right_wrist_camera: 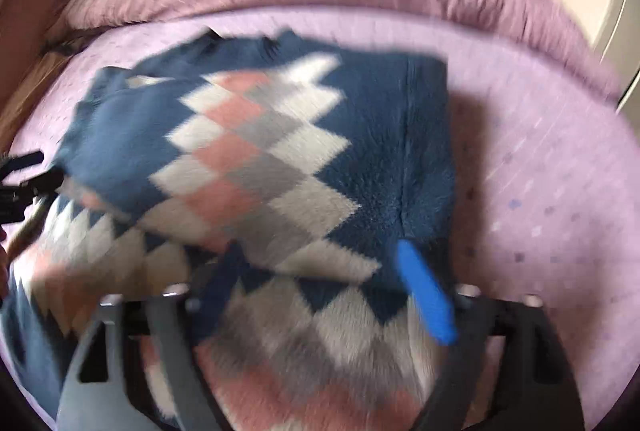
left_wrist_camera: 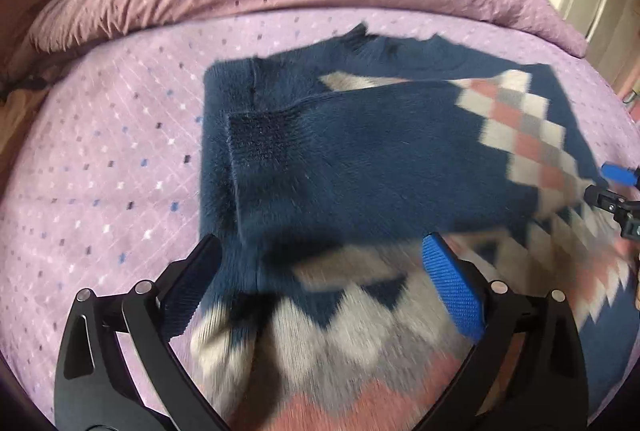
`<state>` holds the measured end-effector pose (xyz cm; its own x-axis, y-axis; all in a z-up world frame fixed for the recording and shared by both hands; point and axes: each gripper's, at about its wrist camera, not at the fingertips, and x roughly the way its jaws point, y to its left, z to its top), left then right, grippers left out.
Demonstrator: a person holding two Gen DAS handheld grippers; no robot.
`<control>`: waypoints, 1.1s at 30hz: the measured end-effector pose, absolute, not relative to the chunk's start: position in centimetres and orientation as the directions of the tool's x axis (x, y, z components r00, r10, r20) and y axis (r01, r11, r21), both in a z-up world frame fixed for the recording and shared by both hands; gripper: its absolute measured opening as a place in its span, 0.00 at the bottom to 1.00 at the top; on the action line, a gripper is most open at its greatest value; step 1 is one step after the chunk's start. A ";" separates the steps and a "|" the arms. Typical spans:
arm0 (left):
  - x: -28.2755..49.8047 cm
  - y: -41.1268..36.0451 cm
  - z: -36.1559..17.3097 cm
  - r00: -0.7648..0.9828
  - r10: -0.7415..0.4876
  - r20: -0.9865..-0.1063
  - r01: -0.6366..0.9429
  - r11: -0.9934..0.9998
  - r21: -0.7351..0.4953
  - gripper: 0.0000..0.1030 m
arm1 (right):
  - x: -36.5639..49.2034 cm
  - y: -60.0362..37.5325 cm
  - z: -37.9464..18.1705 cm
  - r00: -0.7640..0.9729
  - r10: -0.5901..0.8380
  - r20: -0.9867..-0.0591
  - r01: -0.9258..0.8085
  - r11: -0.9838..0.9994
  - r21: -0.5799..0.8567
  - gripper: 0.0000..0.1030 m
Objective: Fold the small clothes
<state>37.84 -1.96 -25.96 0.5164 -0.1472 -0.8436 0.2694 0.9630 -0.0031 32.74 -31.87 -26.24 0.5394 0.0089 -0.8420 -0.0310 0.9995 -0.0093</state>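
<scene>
On the left, my left hand-held gripper (left_wrist_camera: pixel 320 287) has its fingers spread wide apart over the near part of the sweater (left_wrist_camera: pixel 360 159), gripping nothing. The sweater lies mid-frame on the lilac bed (left_wrist_camera: pixel 100 151), sleeves already crossed over the chest, collar toward the top of the frame and hem toward me, so its long axis runs from the bottom to the top of the frame. I judge the next fold is hem up to collar: I should pinch both hem corners evenly, lift low, and lay them square on the shoulders so the sleeves stay tucked. On the right, my right hand-held gripper (right_wrist_camera: pixel 324 295) also stands apart and empty, though blurred.
</scene>
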 end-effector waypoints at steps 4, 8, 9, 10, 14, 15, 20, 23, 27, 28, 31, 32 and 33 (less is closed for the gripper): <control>31.9 -2.6 -26.0 0.473 -0.211 -0.855 0.307 0.949 -0.064 0.97 | 27.2 -28.7 -26.5 0.519 0.013 -0.855 -0.114 0.992 -0.055 0.85; 27.6 -3.5 -29.3 0.373 -0.193 -0.908 0.335 0.940 -0.062 0.96 | 24.5 -28.0 -30.0 0.378 0.001 -0.926 -0.125 0.991 -0.050 0.83; 26.6 -3.6 -30.0 0.363 -0.174 -0.915 0.342 0.939 -0.043 0.96 | 23.7 -28.0 -30.4 0.362 -0.007 -0.932 -0.117 0.992 -0.053 0.83; 25.8 -3.7 -30.5 0.360 -0.151 -0.921 0.353 0.936 -0.015 0.96 | 23.1 -28.2 -30.3 0.363 -0.015 -0.932 -0.110 0.992 -0.059 0.83; 23.3 -3.6 -30.4 0.378 -0.092 -0.921 0.376 0.924 0.063 0.97 | 20.1 -28.2 -30.1 0.355 -0.063 -0.933 -0.085 0.991 -0.099 0.84; 22.5 -3.6 -29.9 0.395 -0.079 -0.916 0.378 0.922 0.084 0.97 | 19.1 -28.2 -29.9 0.361 -0.073 -0.930 -0.081 0.991 -0.109 0.85; 20.1 -2.3 -26.7 0.462 -0.131 -0.877 0.364 0.930 0.053 0.97 | 17.6 -28.8 -28.4 0.435 -0.045 -0.899 -0.066 0.994 -0.082 0.86; 19.4 -0.2 -24.5 0.476 -0.203 -0.856 0.310 0.949 -0.053 0.97 | 18.4 -29.1 -27.0 0.478 -0.042 -0.877 -0.045 0.996 -0.073 0.87; 16.3 3.6 -23.1 0.464 -0.238 -0.853 0.197 0.967 -0.163 0.97 | 18.4 -29.3 -24.5 0.509 -0.044 -0.860 -0.022 0.998 -0.064 0.87; 15.4 4.5 -23.2 0.462 -0.230 -0.856 0.173 0.971 -0.168 0.97 | 18.1 -29.2 -23.9 0.520 -0.034 -0.854 -0.023 0.998 -0.054 0.87; 12.8 7.1 -24.7 0.425 -0.207 -0.881 0.092 0.978 -0.185 0.97 | 16.7 -28.3 -23.4 0.513 -0.043 -0.857 -0.046 0.996 -0.078 0.87; 12.2 7.8 -25.1 0.417 -0.209 -0.884 0.069 0.978 -0.198 0.97 | 16.3 -28.1 -23.2 0.515 -0.050 -0.856 -0.051 0.995 -0.088 0.87; 11.7 8.3 -25.3 0.416 -0.209 -0.885 0.051 0.977 -0.206 0.97 | 15.9 -28.0 -23.0 0.524 -0.054 -0.850 -0.055 0.994 -0.097 0.87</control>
<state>11.71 8.35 -25.32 0.4161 -0.2089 -0.8850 0.0514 0.9771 -0.2065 15.92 -27.99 -22.95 0.5239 -0.0541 -0.8501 -0.0555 0.9937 -0.0974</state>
